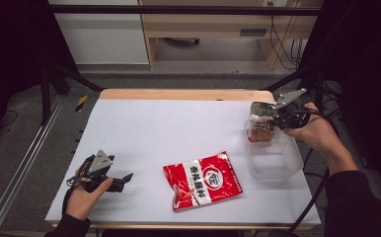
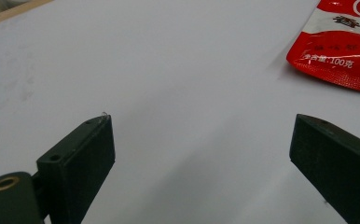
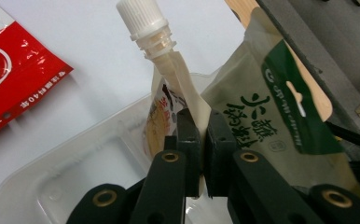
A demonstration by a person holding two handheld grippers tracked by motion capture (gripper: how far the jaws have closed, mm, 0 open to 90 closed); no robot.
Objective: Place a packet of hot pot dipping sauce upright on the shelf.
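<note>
A cream spouted pouch (image 3: 243, 112) with a white screw cap (image 3: 143, 21) hangs over a clear plastic tray (image 1: 275, 160) at the table's right; in the high view the pouch (image 1: 260, 123) dips into the tray's far end. My right gripper (image 3: 199, 140) is shut on the pouch's upper edge, and the right gripper (image 1: 276, 114) is held by a hand beside the tray. A red sauce packet (image 1: 202, 180) lies flat near the front middle of the white table. My left gripper (image 1: 124, 178) rests at the front left, jaws wide open on nothing, with the red packet (image 2: 341, 42) off to its right.
The white table top (image 1: 173, 133) has a wooden far edge (image 1: 186, 94). Dark frame bars and a metal rail (image 1: 11, 187) run along the left side. Cables trail by the right edge.
</note>
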